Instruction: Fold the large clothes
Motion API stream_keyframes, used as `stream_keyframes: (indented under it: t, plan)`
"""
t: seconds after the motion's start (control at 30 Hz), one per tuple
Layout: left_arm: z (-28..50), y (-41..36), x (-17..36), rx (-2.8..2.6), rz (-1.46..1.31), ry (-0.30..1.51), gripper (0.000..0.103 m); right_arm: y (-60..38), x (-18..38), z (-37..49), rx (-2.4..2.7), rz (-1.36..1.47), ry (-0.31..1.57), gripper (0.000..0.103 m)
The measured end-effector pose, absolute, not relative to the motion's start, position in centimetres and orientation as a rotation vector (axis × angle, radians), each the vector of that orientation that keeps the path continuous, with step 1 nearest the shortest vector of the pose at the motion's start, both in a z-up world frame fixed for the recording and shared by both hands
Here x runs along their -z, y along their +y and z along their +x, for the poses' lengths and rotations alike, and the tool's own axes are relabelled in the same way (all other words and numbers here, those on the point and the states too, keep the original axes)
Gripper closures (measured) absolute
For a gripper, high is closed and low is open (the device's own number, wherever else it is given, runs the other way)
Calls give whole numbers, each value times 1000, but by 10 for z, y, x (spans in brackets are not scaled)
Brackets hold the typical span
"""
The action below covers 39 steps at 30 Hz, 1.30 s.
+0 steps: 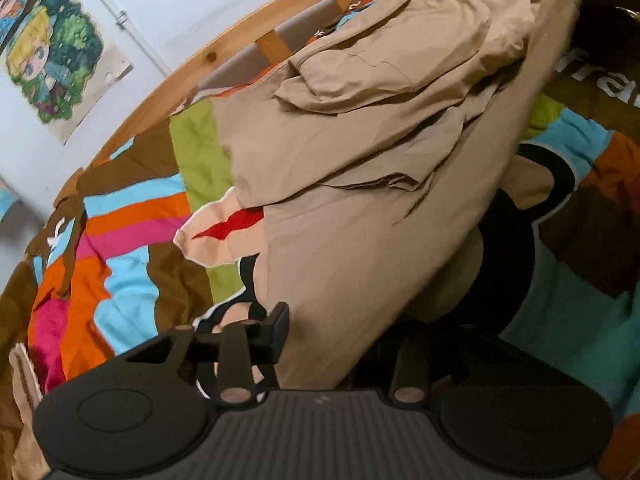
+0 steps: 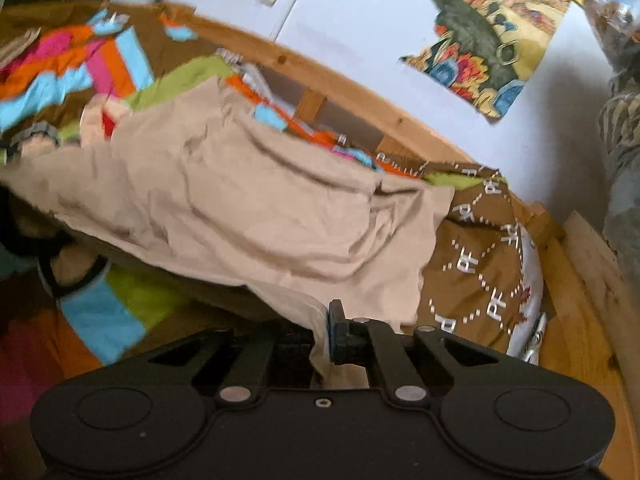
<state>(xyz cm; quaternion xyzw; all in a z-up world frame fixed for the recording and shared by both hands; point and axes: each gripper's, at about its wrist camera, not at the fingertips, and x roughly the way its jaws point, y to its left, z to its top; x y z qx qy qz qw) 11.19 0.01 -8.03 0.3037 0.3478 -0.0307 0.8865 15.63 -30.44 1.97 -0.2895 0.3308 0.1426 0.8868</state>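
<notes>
A large tan garment (image 1: 360, 152) lies rumpled across a colourful patchwork bedspread (image 1: 120, 240). In the left wrist view one edge of it runs taut and raised off the bed down into my left gripper (image 1: 332, 340). The cloth lies against the left finger (image 1: 280, 326) and covers the other finger, so the grip looks shut on the fabric. In the right wrist view the same tan garment (image 2: 248, 208) spreads ahead of me. My right gripper (image 2: 320, 332) is shut on a bunched corner of it, with cloth pinched between the two black fingers.
A wooden bed rail (image 1: 224, 48) curves along the far side against a pale wall with cartoon posters (image 1: 52, 60). A brown patterned pillow or cover (image 2: 480, 264) lies right of the garment. A wooden board (image 2: 592, 264) stands at the right.
</notes>
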Motion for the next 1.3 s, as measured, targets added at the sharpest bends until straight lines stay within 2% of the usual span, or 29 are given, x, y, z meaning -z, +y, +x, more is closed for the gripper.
stream_keyframes:
  t: [0.03,0.13,0.37,0.47,0.63,0.8,0.97,1.13,1.3]
  plan:
    - [113,2,79,77,623,729,94,-305,-14,153,-300,-622,700,98]
    - [110,6,63,76,526,695,100,-304,-3,139,-313,-663,731,99]
    - [81,18,0,78,526,563,102,-305,-34,102,-323,-683,672,101]
    - [64,28,-27,125,599,589,102,-306,-60,84,-381,-663,687,101]
    - [57,40,-71,179,570,647,101,-300,-97,71,-490,-629,693,101]
    - [111,37,-89,169,504,659,101,-300,-100,130,-480,-475,764,100]
    - [218,48,-79,88,363,735,100,-329,-82,229,-424,-291,897,97]
    - [306,64,-38,46,231,835,99,-359,-48,300,-329,-32,980,82]
    - [348,76,13,13,107,955,96,-367,-40,307,-310,57,952,53]
